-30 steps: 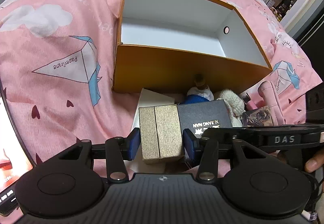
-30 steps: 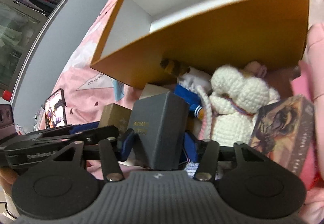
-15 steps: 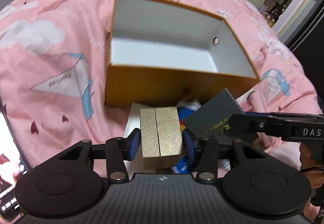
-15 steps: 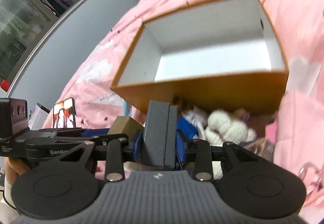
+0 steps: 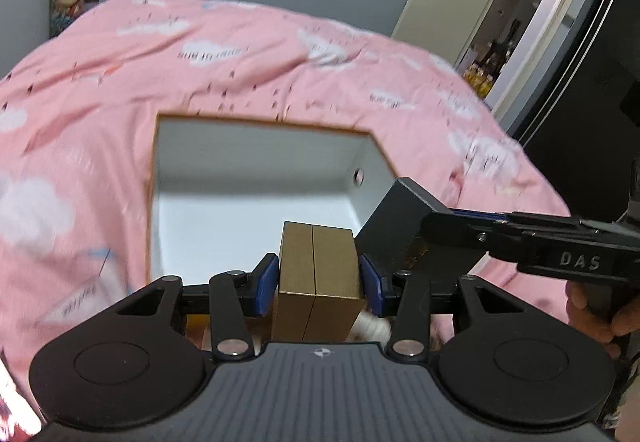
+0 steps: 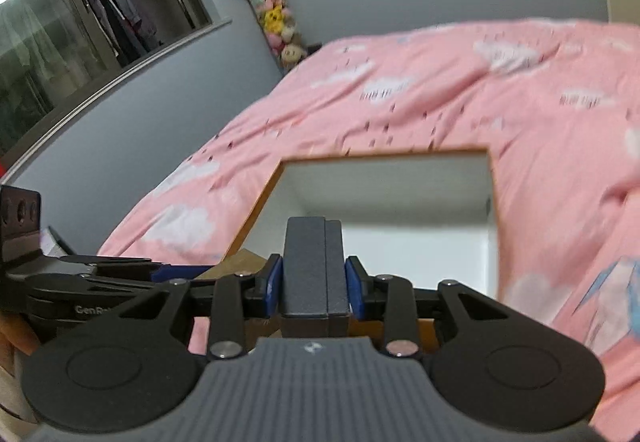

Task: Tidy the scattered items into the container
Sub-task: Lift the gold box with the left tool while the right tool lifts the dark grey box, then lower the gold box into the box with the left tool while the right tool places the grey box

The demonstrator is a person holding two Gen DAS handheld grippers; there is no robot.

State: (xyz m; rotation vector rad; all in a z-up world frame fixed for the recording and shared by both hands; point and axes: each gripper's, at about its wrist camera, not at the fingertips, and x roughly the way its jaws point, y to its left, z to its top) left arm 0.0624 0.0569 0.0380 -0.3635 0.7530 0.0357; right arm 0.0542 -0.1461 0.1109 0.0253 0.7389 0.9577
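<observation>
clamping a gold box (image 5: 318, 274) between its blue pads, the left gripper (image 5: 319, 279) holds it above the near edge of the orange container (image 5: 256, 166) on the pink bedspread (image 5: 240, 54). right gripper (image 6: 314, 284), jaws narrower, grips a dark grey box (image 6: 314, 270) above the same edge, beside the gold one.

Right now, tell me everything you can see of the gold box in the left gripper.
The gold box is a small rectangular carton with a finely textured, metallic-looking surface and a straight seam down its middle, as if made of two halves. It stands upright, clamped on both sides by the blue pads of the left gripper, lifted in front of the open orange container. A dark grey box held by the right gripper sits just beside its upper right corner; contact cannot be told.
</observation>
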